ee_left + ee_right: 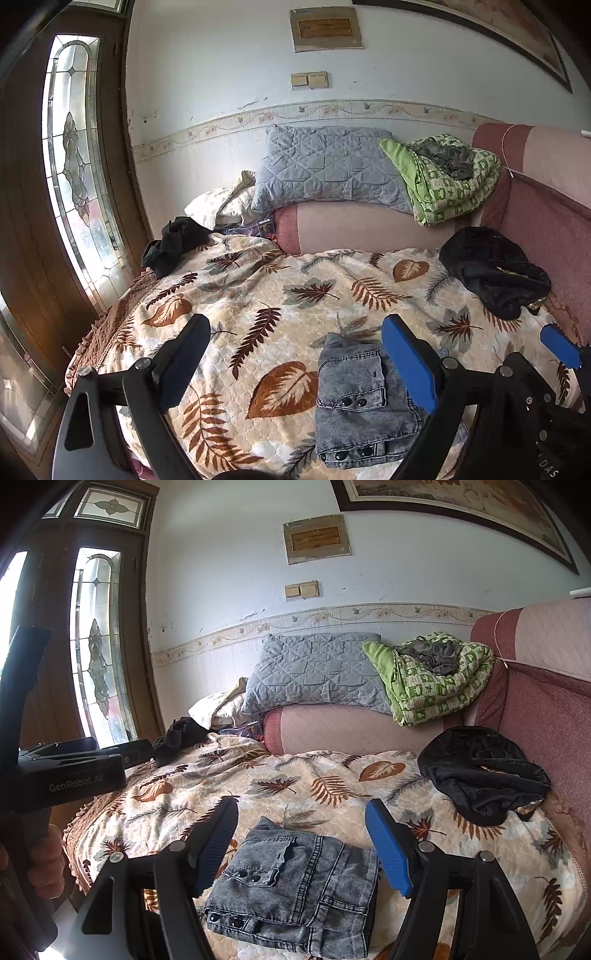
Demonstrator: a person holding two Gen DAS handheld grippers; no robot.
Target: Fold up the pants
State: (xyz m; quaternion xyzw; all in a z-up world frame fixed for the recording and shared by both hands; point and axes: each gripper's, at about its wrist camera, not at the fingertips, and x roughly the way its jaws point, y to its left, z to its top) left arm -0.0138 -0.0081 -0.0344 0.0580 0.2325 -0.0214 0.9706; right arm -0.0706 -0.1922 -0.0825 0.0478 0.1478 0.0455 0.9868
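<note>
Grey denim pants point(295, 886) lie folded into a compact stack on the leaf-patterned bedspread point(314, 786), near its front edge. My right gripper point(301, 842) is open above them, jaws wide to either side, holding nothing. In the left wrist view the folded pants point(354, 402) lie at lower right. My left gripper point(295, 362) is open and empty, its right finger point(406, 365) over the pants' right edge. The right gripper's blue fingertip point(559, 345) shows at the far right. The left gripper's black body point(70, 771) shows at the left of the right wrist view.
A black garment point(484, 771) lies bunched at the right by the pink sofa back point(546, 709). Another dark garment point(181, 738) sits at the far left corner. A grey quilted pillow point(314, 675) and a green blanket point(436, 679) rest on the armrest. A glass-panelled door point(96, 646) stands left.
</note>
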